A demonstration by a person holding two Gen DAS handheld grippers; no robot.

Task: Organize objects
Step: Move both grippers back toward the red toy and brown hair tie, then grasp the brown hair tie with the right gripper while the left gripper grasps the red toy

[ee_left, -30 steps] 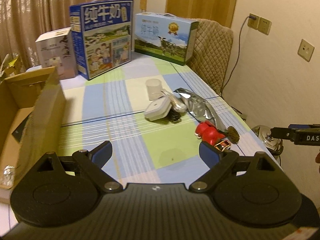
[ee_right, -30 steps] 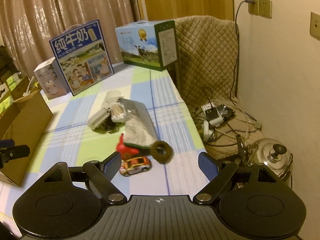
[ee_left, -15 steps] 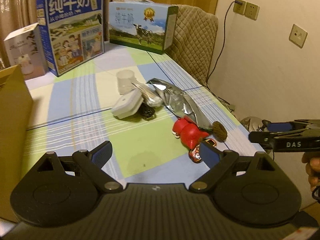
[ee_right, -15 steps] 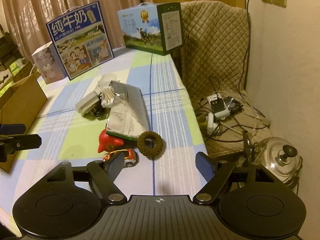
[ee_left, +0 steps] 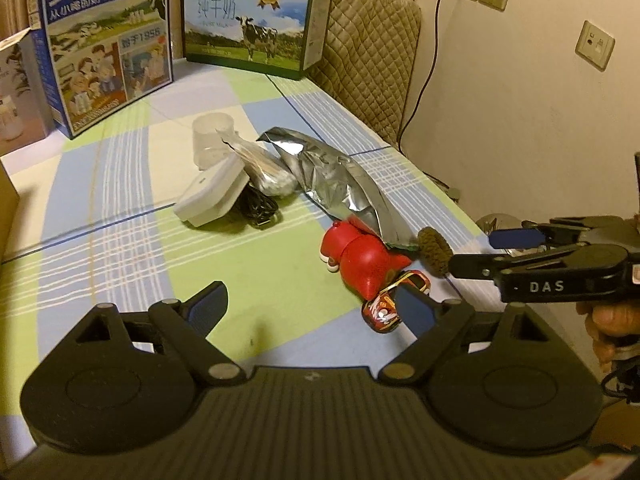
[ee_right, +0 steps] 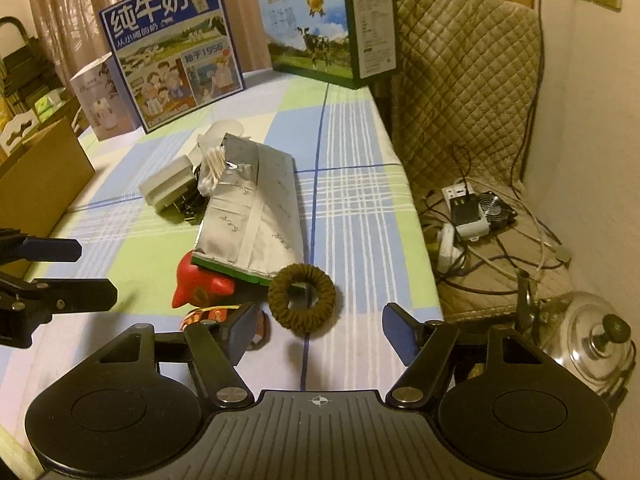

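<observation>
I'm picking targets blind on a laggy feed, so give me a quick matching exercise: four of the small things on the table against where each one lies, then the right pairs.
Things:
1. brown ring
2. red toy figure
3. toy car
4. white box

Places:
A. partly under the silver foil bag
B. flat on the cloth, nearest the right gripper
C. resting on a black cable, in front of the clear cup
D. next to the red toy figure, on the near side

Pairs: 1-B, 2-A, 3-D, 4-C
</observation>
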